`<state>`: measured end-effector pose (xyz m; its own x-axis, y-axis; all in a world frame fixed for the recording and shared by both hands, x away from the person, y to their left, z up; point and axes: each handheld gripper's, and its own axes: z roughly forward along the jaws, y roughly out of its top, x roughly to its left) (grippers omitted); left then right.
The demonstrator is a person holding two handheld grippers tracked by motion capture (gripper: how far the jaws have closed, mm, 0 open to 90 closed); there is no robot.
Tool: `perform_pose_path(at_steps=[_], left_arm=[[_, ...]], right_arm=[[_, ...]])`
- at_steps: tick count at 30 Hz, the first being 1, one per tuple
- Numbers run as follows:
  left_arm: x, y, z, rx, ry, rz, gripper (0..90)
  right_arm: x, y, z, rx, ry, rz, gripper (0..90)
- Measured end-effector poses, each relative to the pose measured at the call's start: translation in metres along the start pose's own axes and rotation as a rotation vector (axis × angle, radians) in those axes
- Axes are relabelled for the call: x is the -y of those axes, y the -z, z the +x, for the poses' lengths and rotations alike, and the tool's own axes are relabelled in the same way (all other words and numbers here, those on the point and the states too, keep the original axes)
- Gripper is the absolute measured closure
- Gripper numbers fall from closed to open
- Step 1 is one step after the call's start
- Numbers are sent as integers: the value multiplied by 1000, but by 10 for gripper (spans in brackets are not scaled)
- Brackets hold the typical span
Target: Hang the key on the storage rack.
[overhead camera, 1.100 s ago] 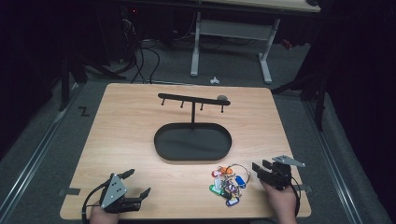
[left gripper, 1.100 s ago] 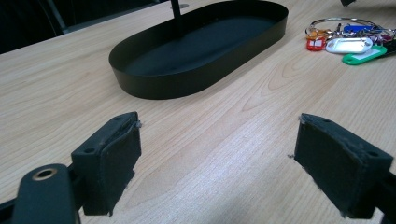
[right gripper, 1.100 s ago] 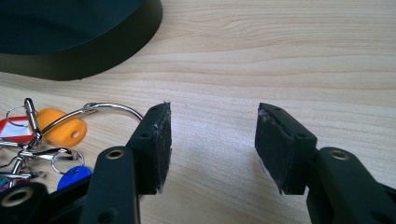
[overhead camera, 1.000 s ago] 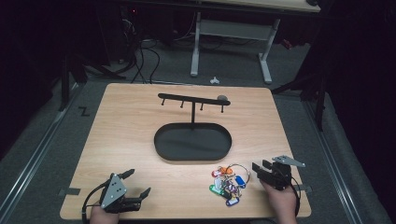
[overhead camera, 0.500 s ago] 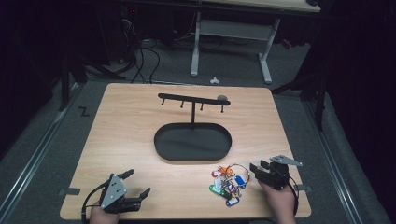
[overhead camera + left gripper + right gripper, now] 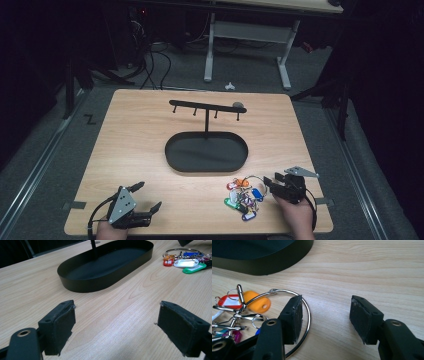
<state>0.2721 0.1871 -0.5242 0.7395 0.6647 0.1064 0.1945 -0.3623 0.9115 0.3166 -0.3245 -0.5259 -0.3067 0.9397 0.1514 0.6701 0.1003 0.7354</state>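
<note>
The key bunch [image 6: 243, 196] lies flat on the tabletop [image 6: 140, 145], near the front edge on my right, just in front of the black oval tray [image 6: 206, 152] and clear of its rim. In the right gripper view its large wire ring [image 6: 305, 315] runs under and around my left-hand jaw, with the orange tag [image 6: 258, 301] and red tag [image 6: 227, 301] fanned out beside it. I judge the pick-up as not yet made: the right gripper [image 6: 276, 186] sits at the bunch with its jaws spread wide, nothing clamped between them, and the ring rests on the wood.

The hanger bar [image 6: 206, 106] above the tray carries nothing; its pegs are bare, and the tray floor is empty. If the work is to hang or tray the keys, all of it remains: close on the ring, lift, carry, place.

The left gripper [image 6: 142, 201] rests at the front left corner, well apart from the keys, jaws also wide and empty, pointed toward the tray.
</note>
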Motion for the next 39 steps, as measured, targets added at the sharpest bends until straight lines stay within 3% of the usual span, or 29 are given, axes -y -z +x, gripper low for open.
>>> perform_pose_path(at_steps=[10,28,31,36,39], left_arm=[[0,0,0,3,0,2,150],[0,-1,0,1,2,3,150],[0,0,0,1,3,3,150],[0,0,0,0,3,3,150],[1,0,1,-4,6,3,150]], right_arm=[[-2,-2,9,-24,24,5,439],[-6,-5,37,-77,122,10,439],[-9,-3,45,-80,172,-4,493],[-13,0,52,-74,189,-1,583],[-18,5,55,-79,225,24,619]])
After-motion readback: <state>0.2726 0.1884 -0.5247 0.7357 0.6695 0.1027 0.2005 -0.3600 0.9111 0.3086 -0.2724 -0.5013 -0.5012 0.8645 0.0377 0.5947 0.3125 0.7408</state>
